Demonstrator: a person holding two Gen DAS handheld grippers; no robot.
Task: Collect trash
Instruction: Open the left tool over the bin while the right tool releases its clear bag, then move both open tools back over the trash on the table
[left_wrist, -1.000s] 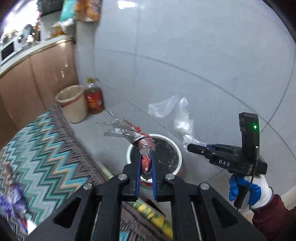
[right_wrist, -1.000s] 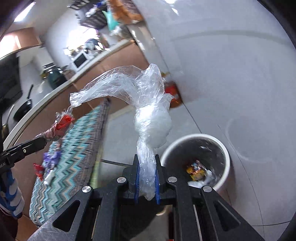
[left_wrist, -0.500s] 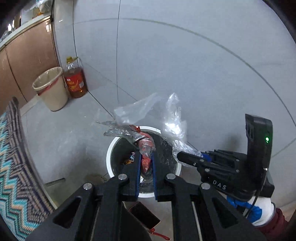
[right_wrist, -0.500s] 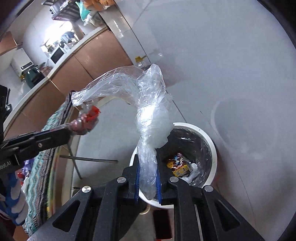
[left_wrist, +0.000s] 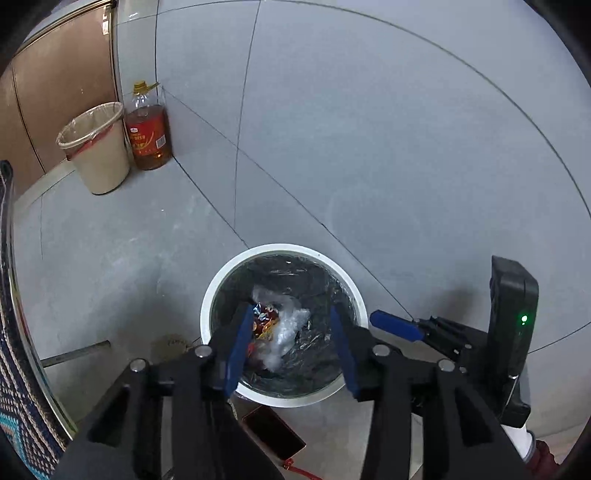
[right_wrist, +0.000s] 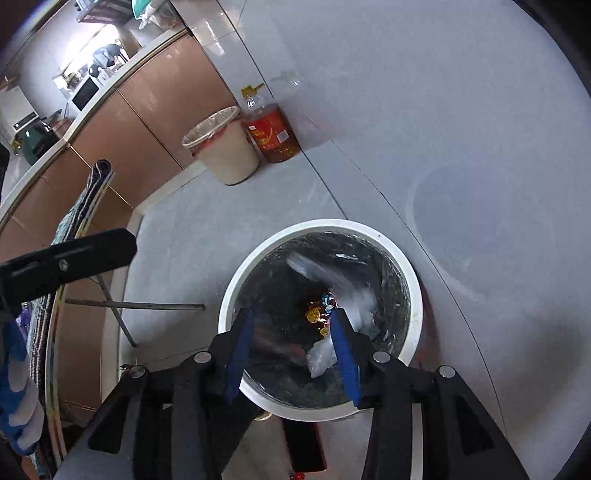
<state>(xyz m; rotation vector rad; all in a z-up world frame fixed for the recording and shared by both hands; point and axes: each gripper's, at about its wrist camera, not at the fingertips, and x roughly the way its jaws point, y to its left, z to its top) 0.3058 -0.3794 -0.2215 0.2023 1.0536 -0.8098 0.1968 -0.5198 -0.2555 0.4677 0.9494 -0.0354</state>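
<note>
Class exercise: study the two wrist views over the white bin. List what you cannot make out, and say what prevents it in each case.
- Clear plastic bag in the white bin, right wrist view: motion-blurred streak, shape unclear.
- Bin's bottom, both views: buried under wrappers.
- Red flat item, left wrist view: left gripper covers part.
- Oil bottle label: too small to read.
- Right gripper: jaws opening, nothing between them.

Both handheld grippers are black plastic with silver screws and blue finger pads (left_wrist: 236, 343). One body shows a green light (left_wrist: 523, 318). The person wears blue-and-white gloves (right_wrist: 14, 402).
</note>
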